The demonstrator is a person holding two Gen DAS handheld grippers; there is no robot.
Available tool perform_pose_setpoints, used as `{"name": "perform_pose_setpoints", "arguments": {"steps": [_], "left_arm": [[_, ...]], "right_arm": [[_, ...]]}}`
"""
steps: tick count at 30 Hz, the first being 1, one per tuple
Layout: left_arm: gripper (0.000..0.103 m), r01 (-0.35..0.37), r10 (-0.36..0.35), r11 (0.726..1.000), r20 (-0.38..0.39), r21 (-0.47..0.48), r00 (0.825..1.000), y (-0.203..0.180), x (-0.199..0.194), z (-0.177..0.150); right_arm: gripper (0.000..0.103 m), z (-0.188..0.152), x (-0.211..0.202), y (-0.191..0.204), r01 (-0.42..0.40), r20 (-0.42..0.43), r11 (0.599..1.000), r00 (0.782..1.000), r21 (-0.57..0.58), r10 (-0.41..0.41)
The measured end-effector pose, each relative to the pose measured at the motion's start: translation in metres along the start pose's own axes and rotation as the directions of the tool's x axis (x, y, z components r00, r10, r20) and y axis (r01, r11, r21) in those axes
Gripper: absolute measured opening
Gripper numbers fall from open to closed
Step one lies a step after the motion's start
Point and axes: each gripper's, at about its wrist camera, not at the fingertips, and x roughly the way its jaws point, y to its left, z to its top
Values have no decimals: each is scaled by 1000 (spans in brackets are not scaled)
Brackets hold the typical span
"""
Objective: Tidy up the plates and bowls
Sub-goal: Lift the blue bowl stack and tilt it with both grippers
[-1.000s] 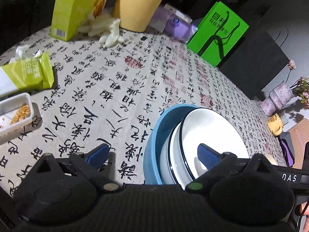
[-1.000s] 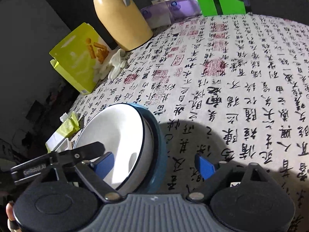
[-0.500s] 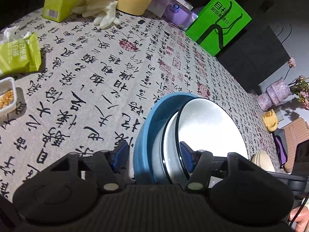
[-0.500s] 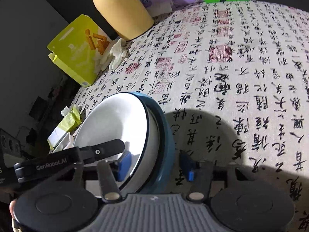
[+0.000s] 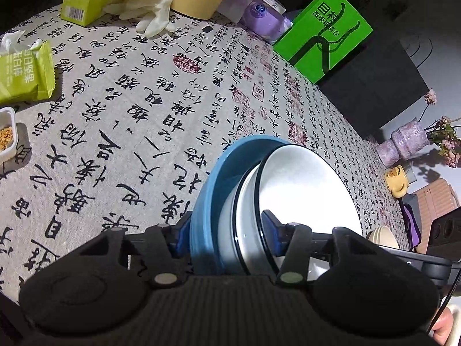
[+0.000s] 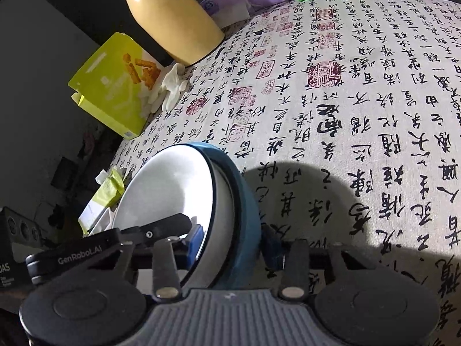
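Note:
A stack of dishes is held between both grippers above the calligraphy tablecloth (image 5: 129,121): a blue plate (image 5: 207,196) at the bottom with white black-rimmed bowls (image 5: 305,190) nested on it. My left gripper (image 5: 227,230) is shut on the stack's edge, one pad under the blue plate, one inside the top bowl. In the right wrist view the blue plate (image 6: 245,201) and white bowl (image 6: 170,187) are clamped the same way by my right gripper (image 6: 233,245). A cream bowl (image 5: 381,238) peeks out at the far right.
At the table's far end stand a yellow jug (image 6: 170,20), a yellow-green snack box (image 6: 112,86), white gloves (image 5: 149,14), purple tissue packs (image 5: 259,14) and a green bag (image 5: 322,34). A green snack packet (image 5: 23,72) and a small food tray (image 5: 7,138) lie left.
Both grippers have closed from wide open onto opposite edges of the stack. The stack has tilted and lifted slightly off the cloth.

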Motion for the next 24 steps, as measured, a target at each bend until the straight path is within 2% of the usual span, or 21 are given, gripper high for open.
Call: {"name": "perform_pose_setpoints", "arguments": {"steps": [12,24], "left_arm": [[51,-19,19,1000,2,-18,1000,-2,-1,-1],[52,-36,37,999,-6,19,999,-7,-3,-3]], "right_arm": [[42,-2,0,3,12,8,1000,1000,11,-12],[39,-2,-1,-1,2,17,999,1000,34,-2]]}}
